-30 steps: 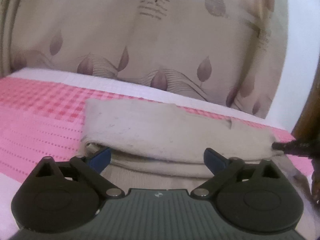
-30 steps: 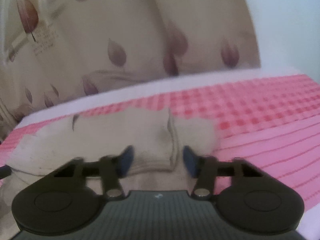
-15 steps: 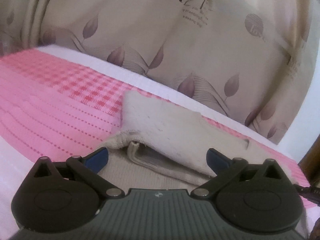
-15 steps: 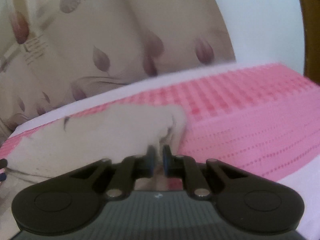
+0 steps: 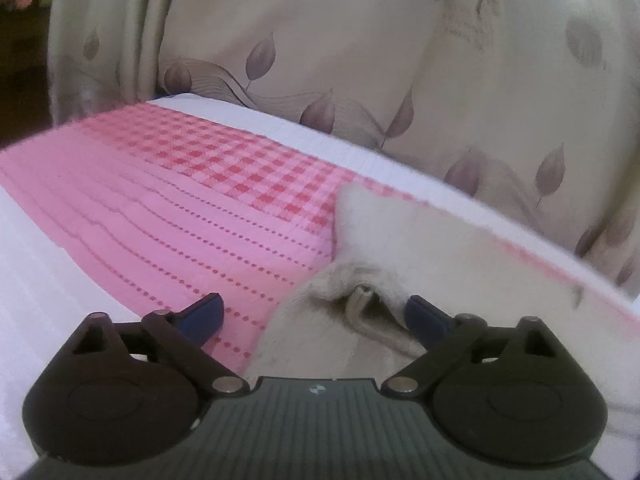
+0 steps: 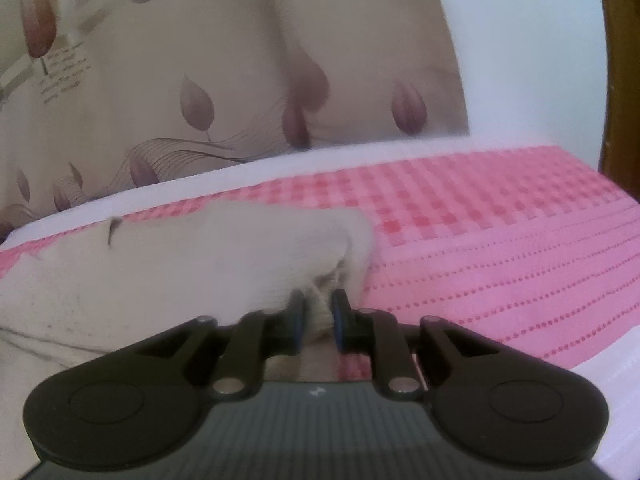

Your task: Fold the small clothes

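The small cream knitted cloth (image 6: 168, 264) lay on the pink checked bed cover (image 6: 500, 264), already doubled over w/ one layer on top of another, so the fold looked about half done. The right tongs (image 6: 318, 318) were nearly together, easing apart a bit but pinching the cloth's corner. The left tongs (image 5: 316, 314) stood wide apart, closing a little around the other end & holding nothing; prob. a last fold & tidy-up was left.
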### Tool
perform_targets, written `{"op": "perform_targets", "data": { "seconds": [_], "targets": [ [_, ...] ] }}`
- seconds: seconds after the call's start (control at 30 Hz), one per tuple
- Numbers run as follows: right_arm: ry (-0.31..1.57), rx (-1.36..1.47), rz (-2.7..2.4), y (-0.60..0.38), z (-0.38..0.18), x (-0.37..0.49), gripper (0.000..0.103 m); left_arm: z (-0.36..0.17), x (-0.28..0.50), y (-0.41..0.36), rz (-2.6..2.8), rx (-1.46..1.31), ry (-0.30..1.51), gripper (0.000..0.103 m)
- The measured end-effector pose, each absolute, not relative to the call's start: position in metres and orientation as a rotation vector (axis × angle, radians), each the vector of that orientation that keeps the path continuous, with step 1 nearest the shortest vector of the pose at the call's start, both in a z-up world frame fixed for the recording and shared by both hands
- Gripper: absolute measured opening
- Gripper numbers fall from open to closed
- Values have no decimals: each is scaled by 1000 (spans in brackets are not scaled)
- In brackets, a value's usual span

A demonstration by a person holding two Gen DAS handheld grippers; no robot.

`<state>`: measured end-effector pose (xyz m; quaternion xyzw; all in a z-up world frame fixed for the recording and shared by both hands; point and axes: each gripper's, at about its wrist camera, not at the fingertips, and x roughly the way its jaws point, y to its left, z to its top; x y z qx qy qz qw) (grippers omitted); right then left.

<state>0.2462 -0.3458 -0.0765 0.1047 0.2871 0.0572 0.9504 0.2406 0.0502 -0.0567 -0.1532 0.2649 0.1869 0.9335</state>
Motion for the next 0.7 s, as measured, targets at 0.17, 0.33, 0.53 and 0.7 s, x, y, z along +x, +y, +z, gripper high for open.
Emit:
{"op": "perform_targets", "data": {
  "seconds": [0.17, 0.33, 0.53, 0.7],
  "targets": [
    [588, 280, 146, -356, -73, 246, 21, -57, 245, 53, 459, -208, 608, 96],
    [590, 272, 191, -350, -75, 244, 32, -56, 248, 68, 544, -208, 624, 98],
    [653, 269, 170, -350, -80, 253, 68, -56, 242, 80, 620, -277, 614, 101],
    [661, 219, 180, -343, -79, 255, 72, -55, 247, 76, 650, -241, 643, 103]
  ]
}}
